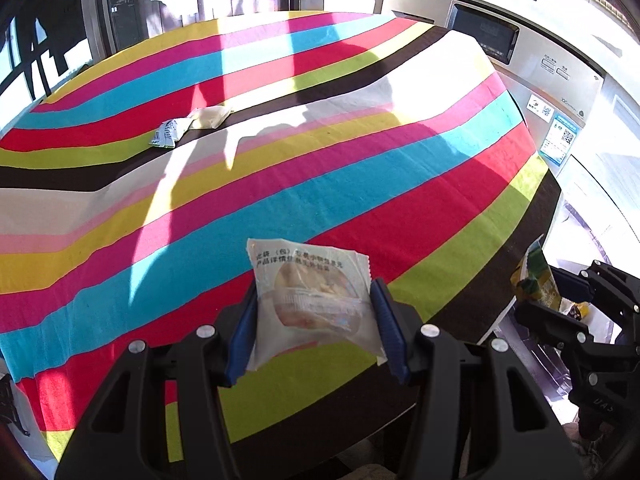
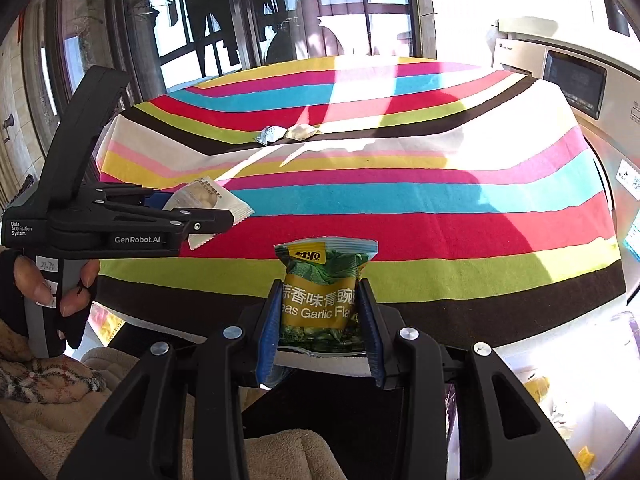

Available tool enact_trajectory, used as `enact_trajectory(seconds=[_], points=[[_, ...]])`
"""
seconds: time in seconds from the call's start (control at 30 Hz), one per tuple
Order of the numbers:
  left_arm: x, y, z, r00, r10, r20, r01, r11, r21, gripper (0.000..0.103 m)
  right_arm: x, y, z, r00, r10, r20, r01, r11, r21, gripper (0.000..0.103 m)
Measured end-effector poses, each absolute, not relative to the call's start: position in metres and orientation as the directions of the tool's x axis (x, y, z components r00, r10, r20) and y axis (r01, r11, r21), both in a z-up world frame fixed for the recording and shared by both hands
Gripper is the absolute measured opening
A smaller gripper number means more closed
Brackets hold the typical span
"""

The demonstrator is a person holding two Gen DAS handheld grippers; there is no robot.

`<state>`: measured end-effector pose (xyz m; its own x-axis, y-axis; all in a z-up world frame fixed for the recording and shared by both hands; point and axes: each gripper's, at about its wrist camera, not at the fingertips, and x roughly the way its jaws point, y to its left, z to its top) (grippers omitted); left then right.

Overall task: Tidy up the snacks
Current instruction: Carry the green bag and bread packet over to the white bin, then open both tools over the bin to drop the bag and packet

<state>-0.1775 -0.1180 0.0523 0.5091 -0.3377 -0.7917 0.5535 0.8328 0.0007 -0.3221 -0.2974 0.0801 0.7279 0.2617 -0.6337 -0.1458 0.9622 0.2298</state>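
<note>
A tabletop (image 1: pixel 440 152) under a cloth of bright stripes fills the room's middle, crossed by hard sunlight and long shadows. Beyond its far edge stand tall dark-framed windows (image 2: pixel 208 40), with dark laundry (image 2: pixel 208 12) hanging outside. At the right edge sits a silver washing machine (image 1: pixel 552 92), its dark display panel (image 2: pixel 576 80) facing inward.

Rainbow-striped tablecloth (image 1: pixel 360 152); green-yellow pea packet (image 2: pixel 320 296).

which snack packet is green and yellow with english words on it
The garlic pea packet clamped in the right gripper. The left gripper holds a clear pastry packet, and the two packets on the tablecloth are pale.
</note>
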Motion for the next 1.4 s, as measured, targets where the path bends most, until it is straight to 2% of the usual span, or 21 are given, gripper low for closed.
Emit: enact_trajectory(seconds=[0.27, 0.4, 0.6, 0.83, 0.9, 0.93, 0.97, 1.0, 1.03, 1.2, 1.33, 1.4], points=[[-0.2, -0.162, 0.051, 0.456, -0.375, -0.807, 0.66, 0.751, 0.024, 0.054, -0.348, -0.338, 0.061, 0.726, 0.21, -0.655, -0.039, 0.963, 0.266, 0.036], [-0.206, -0.188, 0.054, 0.382, -0.424, -0.821, 0.716, 0.697, -0.027, 0.054, -0.369, -0.356, 0.051, 0.731, 0.165, -0.662, 0.035, 0.96, 0.278, 0.036], [-0.23, -0.251, 0.063, 0.281, -0.488, -0.826, 0.826, 0.562, -0.051, 0.054, -0.392, -0.418, 0.036, 0.722, -0.003, -0.692, 0.273, 0.92, 0.281, 0.036], [-0.276, -0.332, 0.061, 0.122, -0.569, -0.813, 0.933, 0.345, -0.102, 0.056, -0.43, -0.481, 0.012, 0.615, -0.173, -0.769, 0.511, 0.83, 0.222, 0.036], [-0.289, -0.344, 0.059, 0.047, -0.609, -0.792, 0.951, 0.269, -0.15, 0.066, -0.437, -0.493, 0.007, 0.58, -0.212, -0.786, 0.568, 0.798, 0.203, 0.038], [-0.295, -0.349, 0.059, 0.02, -0.63, -0.776, 0.955, 0.242, -0.172, 0.071, -0.442, -0.5, 0.005, 0.567, -0.228, -0.792, 0.594, 0.779, 0.202, 0.045], [-0.301, -0.352, 0.06, -0.002, -0.644, -0.765, 0.957, 0.221, -0.189, 0.086, -0.445, -0.505, 0.005, 0.557, -0.242, -0.795, 0.617, 0.761, 0.201, 0.064], [-0.304, -0.351, 0.061, 0.002, -0.654, -0.757, 0.958, 0.217, -0.186, 0.093, -0.45, -0.511, 0.006, 0.553, -0.259, -0.792, 0.639, 0.742, 0.203, 0.07], [-0.306, -0.349, 0.062, 0.017, -0.661, -0.751, 0.961, 0.219, -0.171, 0.095, -0.452, -0.514, 0.009, 0.556, -0.279, -0.783, 0.656, 0.726, 0.208, 0.078], [-0.267, -0.312, 0.06, 0.197, -0.637, -0.745, 0.924, 0.376, -0.076, 0.099, -0.444, -0.508, 0.016, 0.579, -0.274, -0.768, 0.631, 0.746, 0.21, 0.078], [-0.192, -0.244, 0.055, 0.379, -0.544, -0.748, 0.774, 0.63, -0.066, 0.099, -0.424, -0.483, 0.011, 0.594, -0.188, -0.782, 0.573, 0.781, 0.247, 0.078], [-0.153, -0.201, 0.053, 0.49, -0.44, -0.753, 0.641, 0.767, -0.032, 0.101, -0.412, -0.464, 0.006, 0.597, -0.124, -0.793, 0.521, 0.811, 0.266, 0.078]])
